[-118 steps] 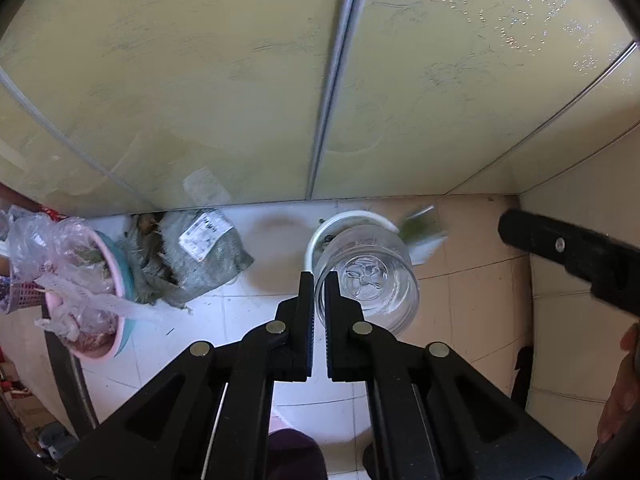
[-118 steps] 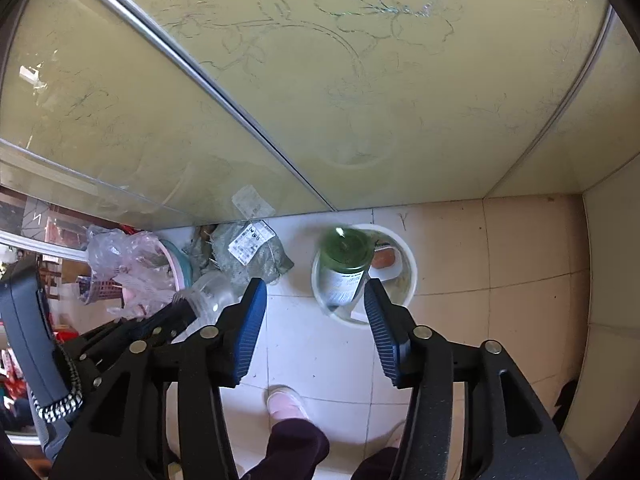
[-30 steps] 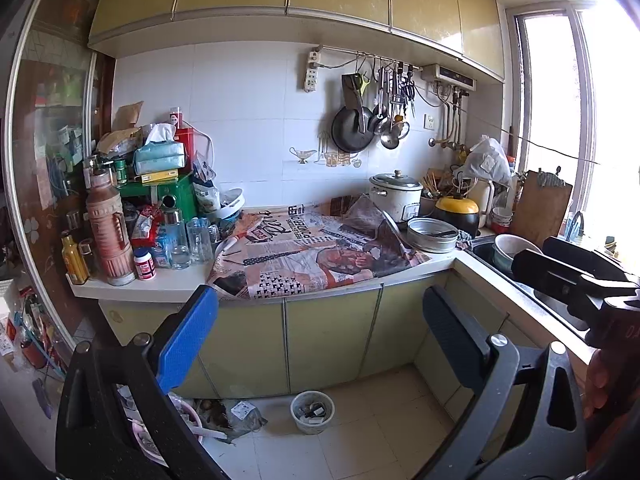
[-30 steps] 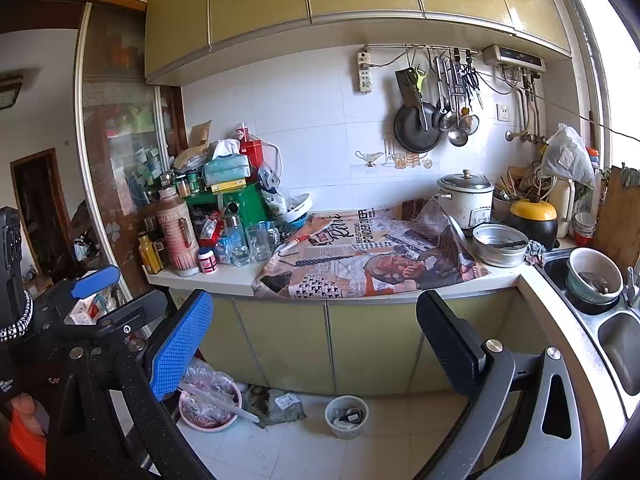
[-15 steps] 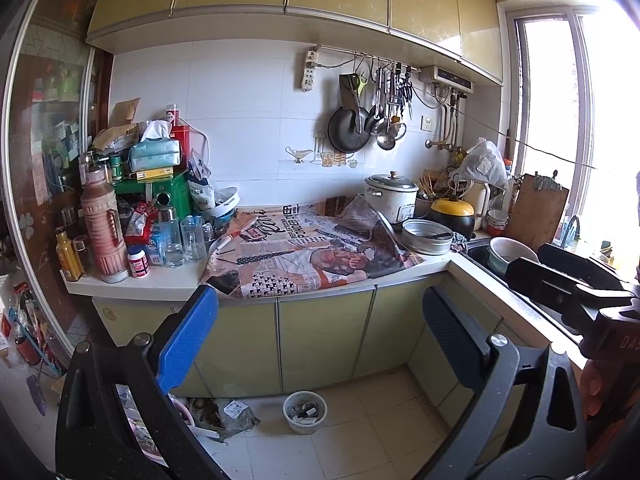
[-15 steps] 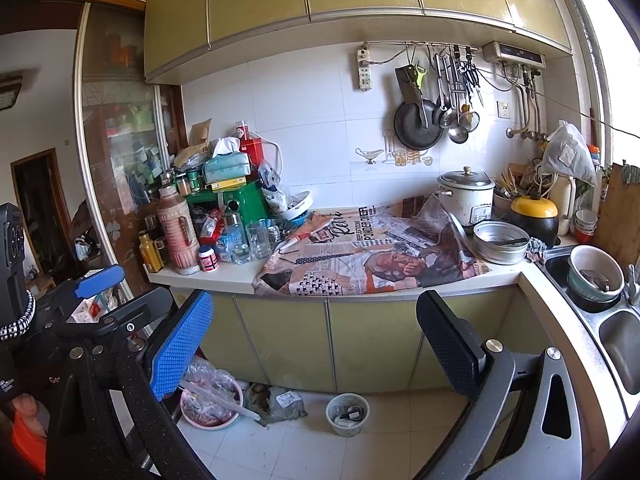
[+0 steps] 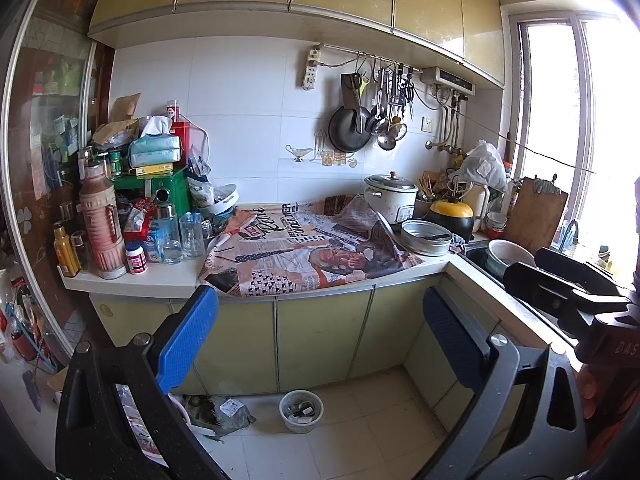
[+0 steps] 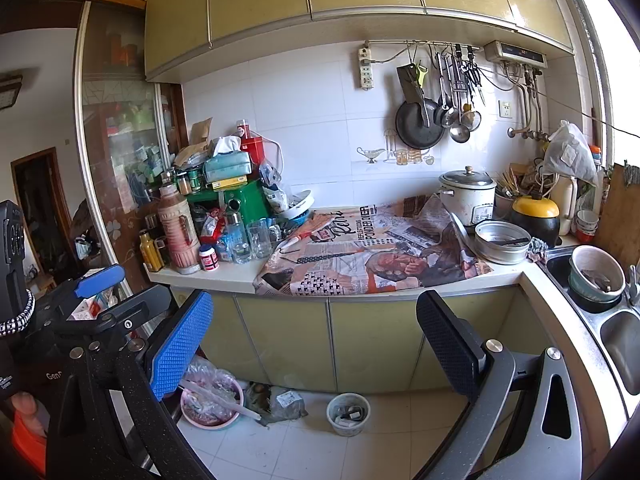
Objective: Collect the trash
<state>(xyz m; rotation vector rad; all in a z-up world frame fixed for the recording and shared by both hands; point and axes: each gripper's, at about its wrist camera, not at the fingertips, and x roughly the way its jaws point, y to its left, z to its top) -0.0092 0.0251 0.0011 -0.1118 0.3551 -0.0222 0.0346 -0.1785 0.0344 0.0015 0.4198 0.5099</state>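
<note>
We see the small white trash bin (image 7: 301,411) (image 8: 347,414) on the tiled floor (image 7: 360,432) at the foot of the lower cabinets (image 7: 320,340), with dark scraps inside it; it stands upright and apart from both grippers. Just to its left lies a crumpled grey bag (image 7: 224,412) (image 8: 280,402) against the cabinet base, and further left a pink basin (image 8: 212,404) stuffed with plastic wrap. Left gripper (image 7: 316,344): jaws wide apart, nothing between them, held up high and well away from the bin. Right gripper (image 8: 312,348): jaws also wide apart and empty, likewise high above the floor. In the right wrist view we see the left gripper's body at the left edge; in the left wrist view the right gripper's body shows at the right edge. Above the cabinets the table (image 7: 160,282) carries a spread newspaper (image 7: 304,252) (image 8: 376,252), a rice cooker (image 7: 390,196) (image 8: 468,196), a metal pan (image 7: 426,236), glass jars (image 7: 191,236), a tall pink thermos (image 7: 102,228) (image 8: 178,232) and a green box (image 7: 168,192) with tissues on top. A black pan (image 7: 350,128) and utensils hang on the tiled wall. A sink (image 8: 616,332) sits at right with bowls (image 8: 596,276) in it.
</note>
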